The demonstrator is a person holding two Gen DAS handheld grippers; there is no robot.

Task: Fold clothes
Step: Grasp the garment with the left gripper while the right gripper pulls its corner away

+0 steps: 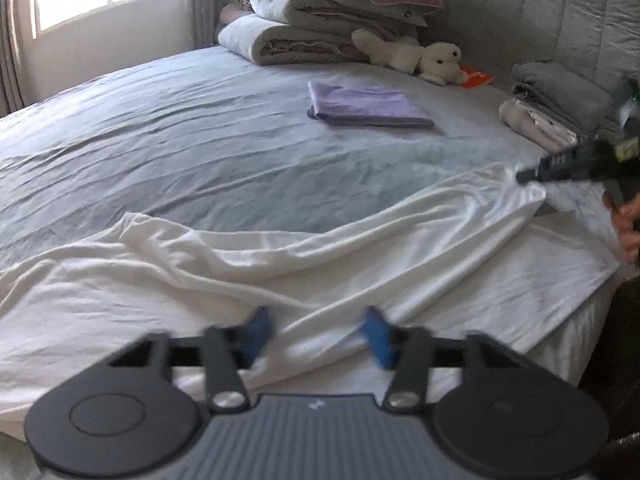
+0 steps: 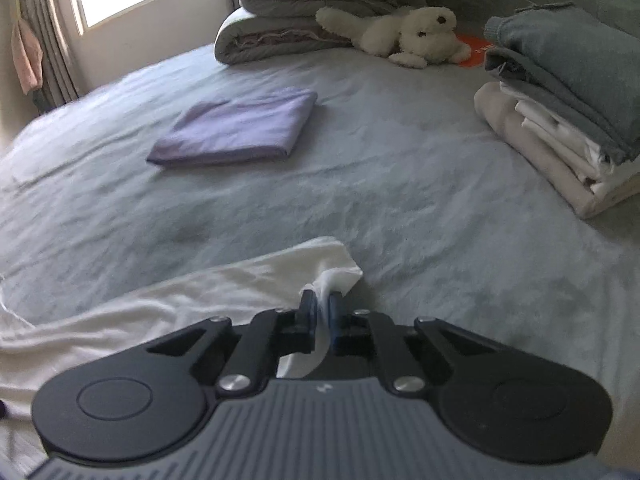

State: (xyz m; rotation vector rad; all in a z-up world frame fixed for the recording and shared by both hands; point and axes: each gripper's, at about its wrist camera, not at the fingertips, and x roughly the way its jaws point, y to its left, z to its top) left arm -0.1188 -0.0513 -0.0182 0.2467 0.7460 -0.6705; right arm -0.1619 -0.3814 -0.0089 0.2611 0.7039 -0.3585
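Note:
A white garment [image 1: 360, 248] lies crumpled across the near part of a grey-blue bed sheet [image 1: 160, 140]. My left gripper [image 1: 316, 332] hovers over the garment's near edge with its blue pads well apart; cloth lies under and between them, and neither pad presses on it. My right gripper [image 2: 321, 306] is shut on a bunched corner of the white garment [image 2: 160, 312], which sticks up between the pads. In the left wrist view the right gripper [image 1: 524, 176] shows at the garment's far right corner, with a person's hand [image 1: 628, 224] behind it.
A folded purple cloth [image 1: 368, 110] lies mid-bed. A stack of folded grey and white clothes [image 2: 560, 120] sits at the right. Piled duvets [image 1: 312, 20], a white plush toy [image 1: 420, 58] and an orange item [image 1: 476, 78] line the headboard. The bed edge drops off at the right.

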